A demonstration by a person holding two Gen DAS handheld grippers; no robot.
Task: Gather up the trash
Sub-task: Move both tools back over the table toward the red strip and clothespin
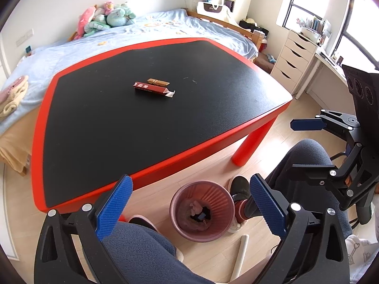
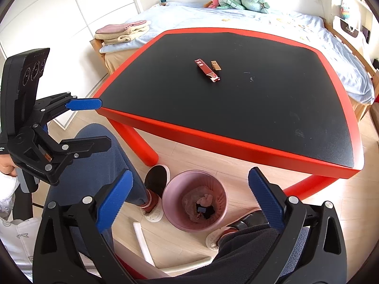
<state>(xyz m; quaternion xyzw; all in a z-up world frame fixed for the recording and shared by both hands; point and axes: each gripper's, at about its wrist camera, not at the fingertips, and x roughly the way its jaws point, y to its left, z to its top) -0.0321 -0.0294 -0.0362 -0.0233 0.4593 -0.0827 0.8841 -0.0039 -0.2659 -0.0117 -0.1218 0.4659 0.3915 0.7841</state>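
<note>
the red wrapper (image 1: 151, 89) and the small brown wrapper (image 1: 158, 82) lie touching near the middle of the table (image 1: 113, 127), light, thin and easily crushed, best pinched across the narrow width, while left gripper (image 1: 189, 203) and right gripper (image 2: 189, 201) hang spread and empty above the pink bin (image 1: 180, 230).

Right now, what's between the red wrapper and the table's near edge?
Nothing: bare black tabletop from the red wrapper to the near edge, in both views. The tan wrapper lies behind.

My left claw (image 1: 189, 210) and right claw (image 2: 189, 207) are black frames with silver screws and ribbed blue fingers (image 1: 115, 209), above my dark blue fleece trousers (image 1: 142, 255), maroon socks and dark slippers.
</note>
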